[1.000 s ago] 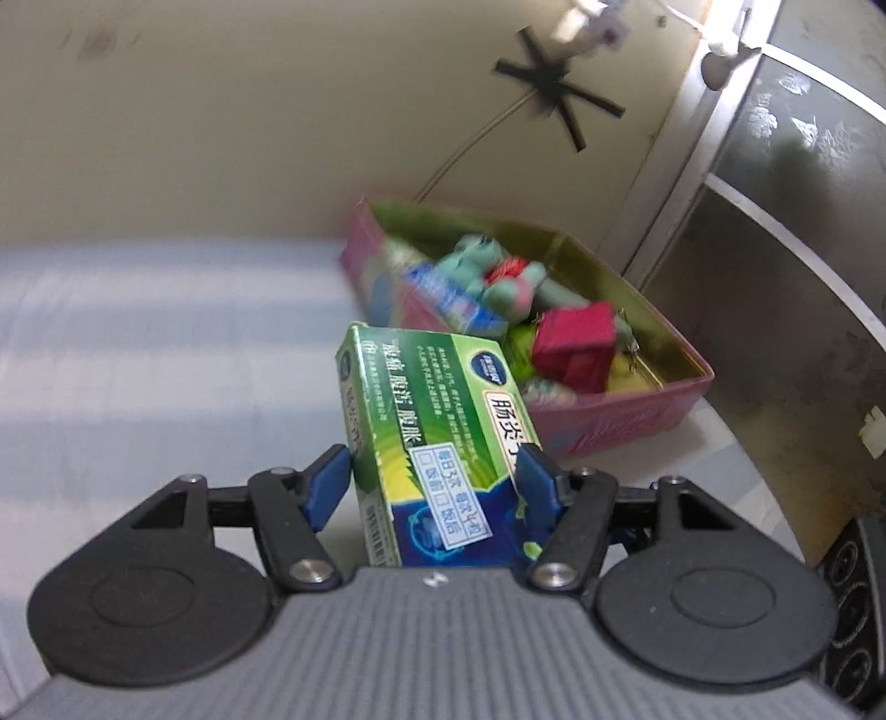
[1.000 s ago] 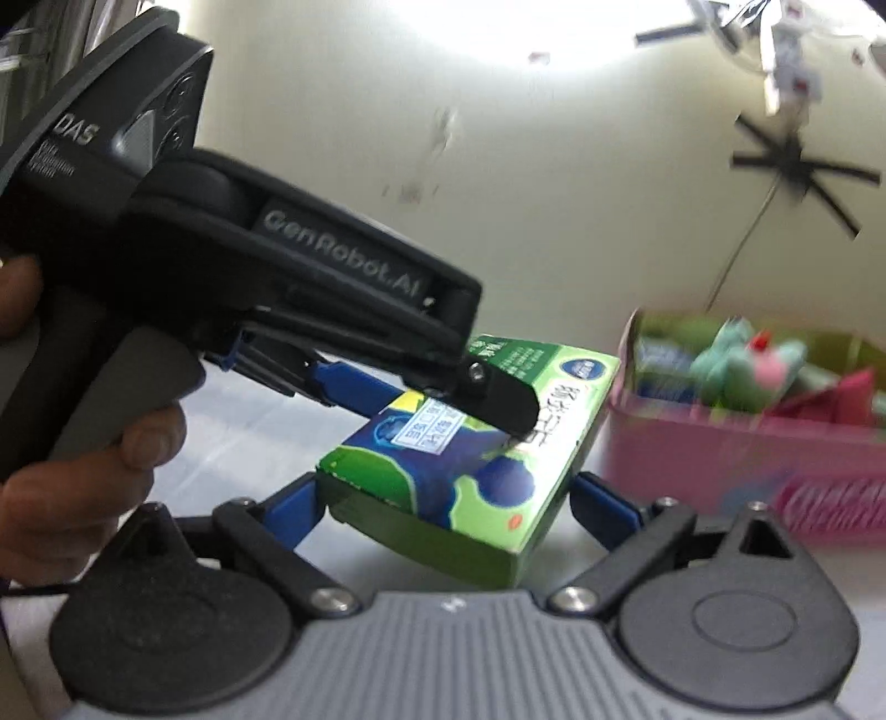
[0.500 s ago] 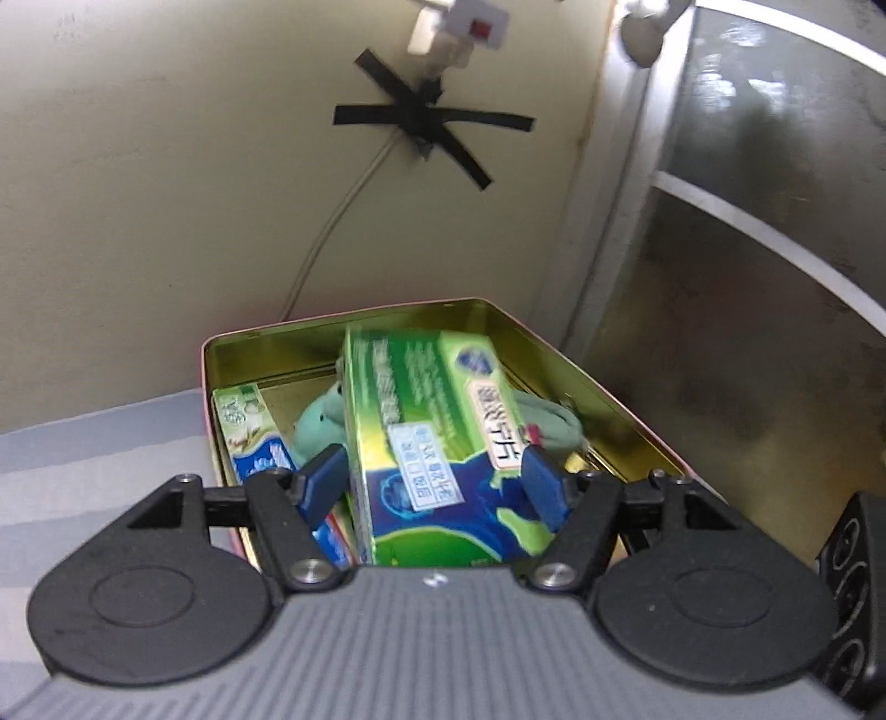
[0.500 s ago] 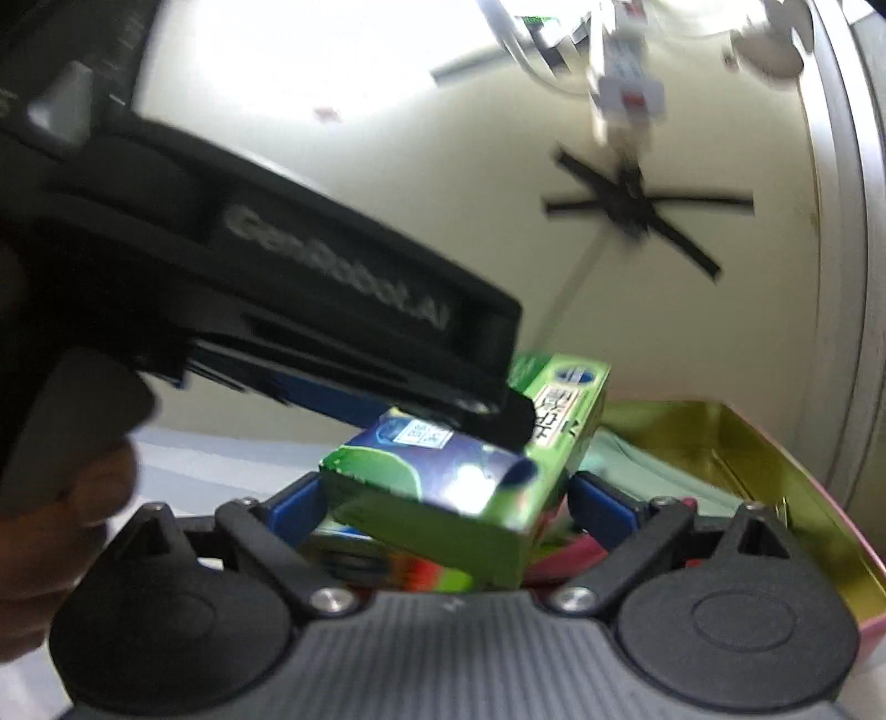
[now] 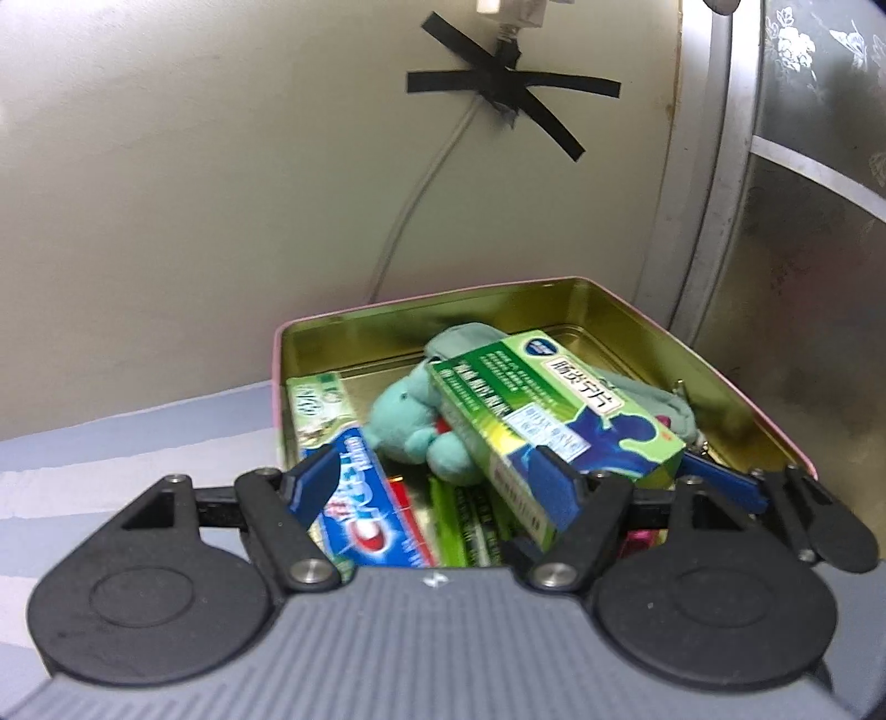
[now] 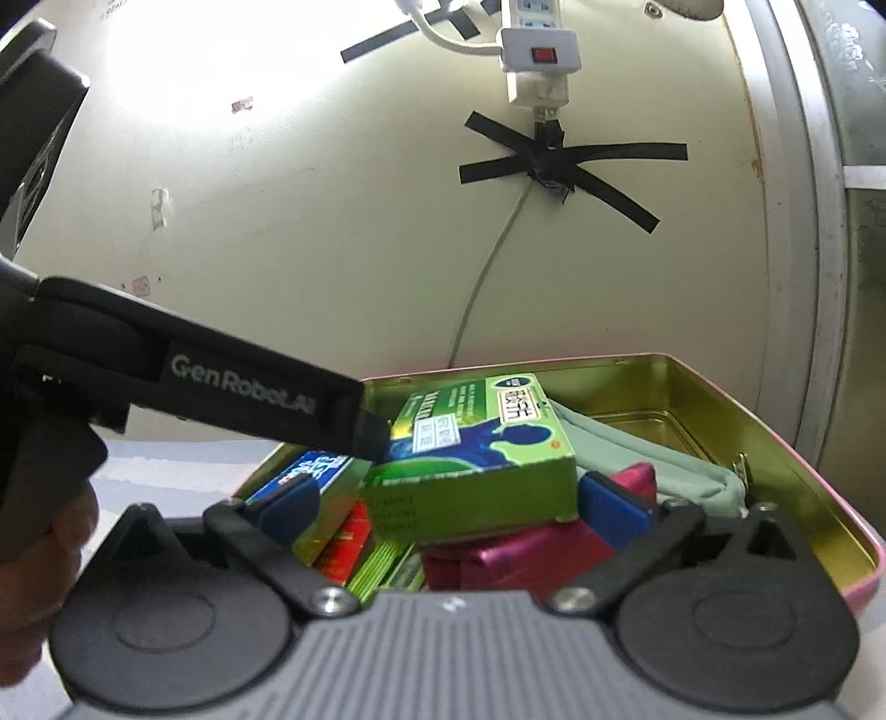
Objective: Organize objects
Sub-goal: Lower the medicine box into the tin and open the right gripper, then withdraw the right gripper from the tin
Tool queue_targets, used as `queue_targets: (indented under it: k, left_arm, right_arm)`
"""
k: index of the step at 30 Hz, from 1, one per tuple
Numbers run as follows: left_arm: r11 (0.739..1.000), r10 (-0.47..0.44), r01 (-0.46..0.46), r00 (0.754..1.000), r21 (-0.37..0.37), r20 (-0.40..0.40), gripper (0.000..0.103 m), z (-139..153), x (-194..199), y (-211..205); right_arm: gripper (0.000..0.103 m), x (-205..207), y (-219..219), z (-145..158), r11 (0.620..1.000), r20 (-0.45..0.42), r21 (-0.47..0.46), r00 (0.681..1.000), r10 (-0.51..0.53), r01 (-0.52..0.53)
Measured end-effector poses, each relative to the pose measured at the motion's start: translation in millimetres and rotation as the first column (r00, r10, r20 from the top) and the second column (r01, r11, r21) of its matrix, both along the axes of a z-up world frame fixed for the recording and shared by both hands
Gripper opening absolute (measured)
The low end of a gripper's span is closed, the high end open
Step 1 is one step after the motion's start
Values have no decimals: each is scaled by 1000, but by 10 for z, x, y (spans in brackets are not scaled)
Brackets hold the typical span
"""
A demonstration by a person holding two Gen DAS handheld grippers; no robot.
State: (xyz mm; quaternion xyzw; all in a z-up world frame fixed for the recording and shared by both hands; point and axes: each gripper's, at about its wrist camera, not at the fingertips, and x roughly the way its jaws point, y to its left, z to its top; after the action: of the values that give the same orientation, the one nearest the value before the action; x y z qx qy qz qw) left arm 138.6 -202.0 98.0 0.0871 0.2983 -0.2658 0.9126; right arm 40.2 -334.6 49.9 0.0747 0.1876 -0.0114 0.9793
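The green box (image 5: 554,426) lies tilted on top of the pile inside the pink tin (image 5: 720,382), one end propped on the teal plush toy (image 5: 410,426) and the grey-green pouch (image 6: 653,465) behind it, so it sits crooked, not flat. It looks to me like it has just been let go over the tin, which would explain the slant: there is no bare floor left under it, only other things.

The left gripper (image 5: 443,487) is opening, its blue pads standing clear on either side. The left pad (image 5: 315,482) hangs over the toothpaste box (image 5: 360,509) and the other pad sits at the green box's near corner, though I can't say for certain whether it brushes the cardboard. The right gripper (image 6: 448,509) is opening too, spread wide around the box's near end with a gap showing on both sides, so neither tool presses on it.

From the right-hand view the left tool's black body crosses in front, with a hand (image 6: 39,531) wrapped round its handle. Under the green box lies a magenta packet (image 6: 509,559), and beside it more flat green and red cartons. The tin sits on a pale striped cloth (image 5: 138,443), pushed close to the cream wall, where a white cable (image 5: 421,194) is taped down with black strips below a power strip (image 6: 537,50).
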Motion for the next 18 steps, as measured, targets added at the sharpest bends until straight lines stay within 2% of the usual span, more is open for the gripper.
queue_targets:
  k: [7, 10, 14, 18]
  left_arm:
    - [999, 36, -37, 999, 21, 37, 77, 81, -253, 212]
    - [998, 47, -49, 998, 29, 47, 82, 81, -362, 289]
    - [997, 56, -59, 996, 41, 69, 82, 60, -534, 398]
    - [997, 58, -62, 994, 51, 89, 82, 34, -703, 504]
  right_arm:
    - [103, -312, -12, 77, 998, 46, 50, 998, -31, 29]
    - [103, -506, -19, 72, 995, 69, 86, 996, -52, 46]
    - [103, -807, 3, 54, 990, 107, 123, 990, -87, 74]
    - [103, -1007, 34, 32, 984, 109, 158, 989, -100, 83]
